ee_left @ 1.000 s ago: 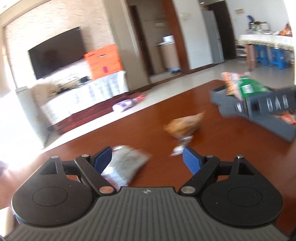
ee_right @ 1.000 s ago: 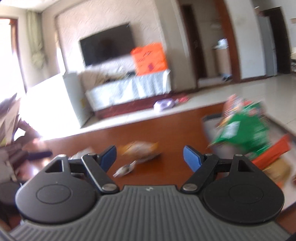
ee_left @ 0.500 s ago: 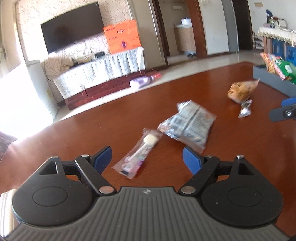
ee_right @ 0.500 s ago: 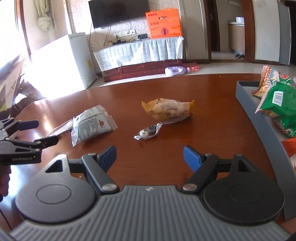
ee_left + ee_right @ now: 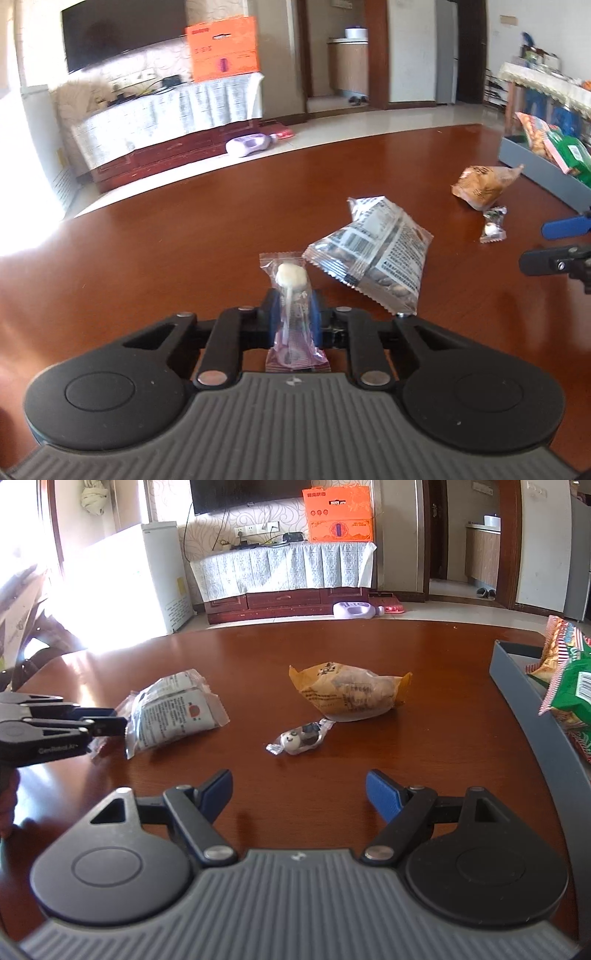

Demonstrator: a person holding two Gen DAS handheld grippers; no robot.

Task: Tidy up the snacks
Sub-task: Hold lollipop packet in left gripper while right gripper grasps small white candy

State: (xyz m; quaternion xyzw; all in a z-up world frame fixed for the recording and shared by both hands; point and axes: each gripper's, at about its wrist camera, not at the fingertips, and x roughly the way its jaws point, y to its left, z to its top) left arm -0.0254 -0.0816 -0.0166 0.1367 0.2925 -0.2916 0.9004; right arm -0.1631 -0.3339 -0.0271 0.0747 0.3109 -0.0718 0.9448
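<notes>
- My left gripper [image 5: 293,314] is clamped on the wrapped lollipop [image 5: 291,291], low in the frame's centre, just beside the silver packet [image 5: 376,251].
- My right gripper [image 5: 299,794] hovers with fingers apart before the small candy [image 5: 301,738].
- Next, I judge: carry the lollipop to the gray tray [image 5: 517,686] at right.

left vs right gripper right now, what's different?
The left gripper is shut on the lollipop packet; the right gripper is open and holds nothing. The left sits beside the silver snack bag; the right faces the small wrapped candy without touching it. Both have blue pads and hover over the wooden table.
</notes>
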